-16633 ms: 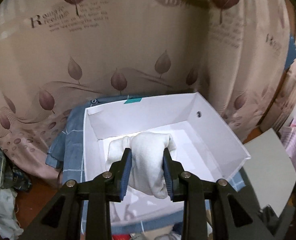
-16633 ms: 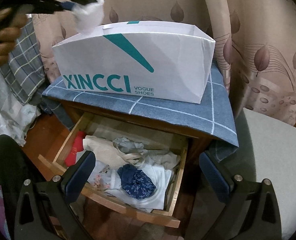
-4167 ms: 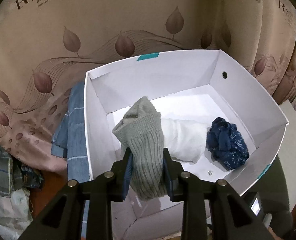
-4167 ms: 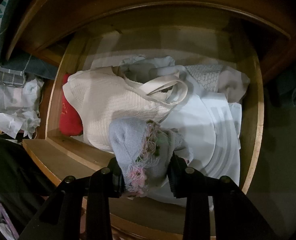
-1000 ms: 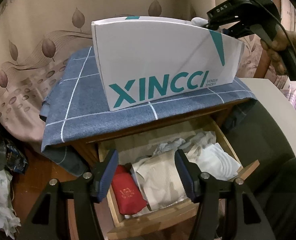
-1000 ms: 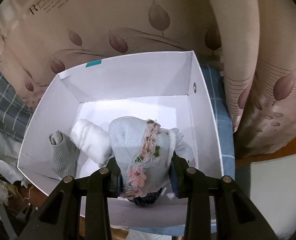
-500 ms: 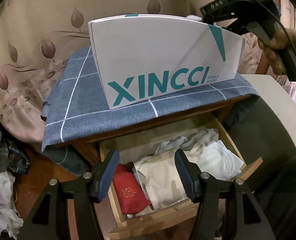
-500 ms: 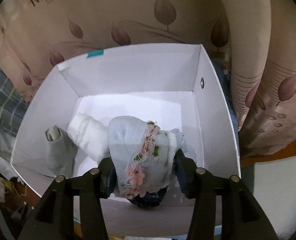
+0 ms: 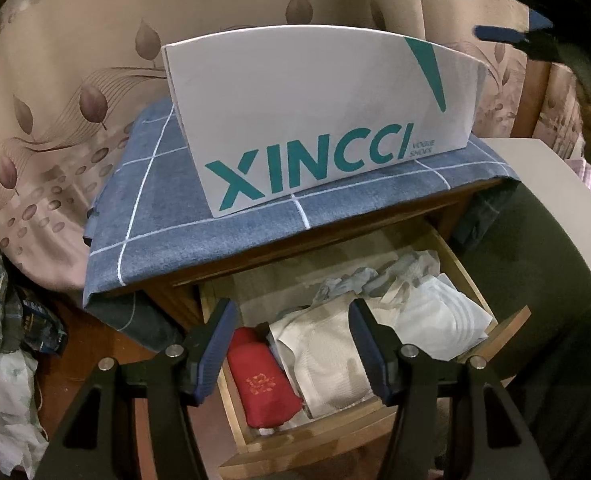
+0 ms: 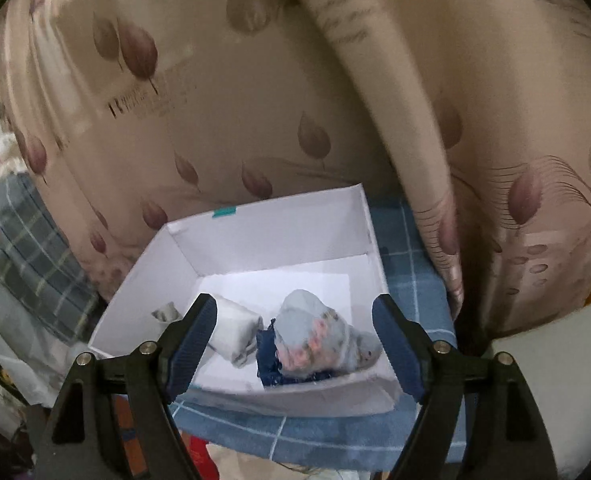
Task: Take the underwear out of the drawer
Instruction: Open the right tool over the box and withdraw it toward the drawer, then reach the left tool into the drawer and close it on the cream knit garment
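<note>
Underwear (image 10: 315, 336) lies in box (image 10: 279, 240); right claw (image 10: 295, 344) above, opening, empty.

The shoebox (image 9: 319, 120) was smooth matt white card, the drawer (image 9: 495, 332) varnished wood holding soft cloth, the blue checked cover (image 9: 163, 208) coarse woven fabric, and the curtain (image 10: 255, 100) faintly glossy.

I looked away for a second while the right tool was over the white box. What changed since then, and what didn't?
The right tool let go of the pale blue flowered underwear, which now lies in the white box on the dark blue piece; its jaws are opening, and it pulled up and back. The left tool stayed open and empty over the drawer.
</note>
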`<state>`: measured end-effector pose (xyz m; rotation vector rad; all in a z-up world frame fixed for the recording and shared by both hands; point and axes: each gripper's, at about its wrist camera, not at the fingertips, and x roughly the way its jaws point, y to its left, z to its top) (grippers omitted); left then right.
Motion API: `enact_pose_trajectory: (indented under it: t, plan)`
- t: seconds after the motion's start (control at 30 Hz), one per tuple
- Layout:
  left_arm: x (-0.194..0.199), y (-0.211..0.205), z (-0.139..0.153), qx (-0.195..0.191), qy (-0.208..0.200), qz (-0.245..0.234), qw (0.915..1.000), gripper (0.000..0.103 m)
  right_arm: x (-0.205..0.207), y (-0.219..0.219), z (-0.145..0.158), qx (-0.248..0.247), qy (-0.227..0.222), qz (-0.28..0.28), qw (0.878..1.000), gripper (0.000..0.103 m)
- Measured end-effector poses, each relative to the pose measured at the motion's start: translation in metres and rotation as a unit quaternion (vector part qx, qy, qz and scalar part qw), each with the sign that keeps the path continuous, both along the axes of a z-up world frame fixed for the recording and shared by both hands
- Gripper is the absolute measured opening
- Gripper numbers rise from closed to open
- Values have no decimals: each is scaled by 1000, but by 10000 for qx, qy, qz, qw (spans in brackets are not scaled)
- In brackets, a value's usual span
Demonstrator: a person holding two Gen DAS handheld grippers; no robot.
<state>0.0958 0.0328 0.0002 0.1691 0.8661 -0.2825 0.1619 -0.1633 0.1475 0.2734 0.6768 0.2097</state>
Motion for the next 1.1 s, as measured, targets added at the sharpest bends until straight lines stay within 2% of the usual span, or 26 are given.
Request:
enact_pose_trajectory:
  t: [0.13,0.33,0.5,0.57,0.63,0.77,0.83,1.0,1.1]
  plan:
    - [0,-2,-2,46,38,-21,10000,60,-46,-15,-6,148,-194,-135,9996,82]
    - [1,-7,-7,149,112,-57,9998,60,-103,-28,-42,-187,-3,-354,9992,83]
    - [8,-9,-22,130,627,-145,9978,60,-124,-30,-76,-273,340,-373,9984,83]
    - [10,-11,-30,137,842,-144,9963,60,-127,-25,-71,-324,150,-201,9992,83]
    - [13,-14,-40,107,1106,-135,9937,60,-130,-20,-71,-371,98,-137,9992,93]
    - [20,-21,-64,-66,1665,27,9860,60,-133,-16,-70,-326,47,32,9995,93]
    - [26,-25,-76,-203,1998,97,9796,60,-135,-19,-69,-245,16,41,9997,93]
    - [36,-37,-98,-398,2359,357,9703,60,-142,-33,-67,87,-53,26,9999,94]
    - [45,-40,-116,-388,2475,746,9652,60,-147,-40,-66,214,-99,48,9997,94]
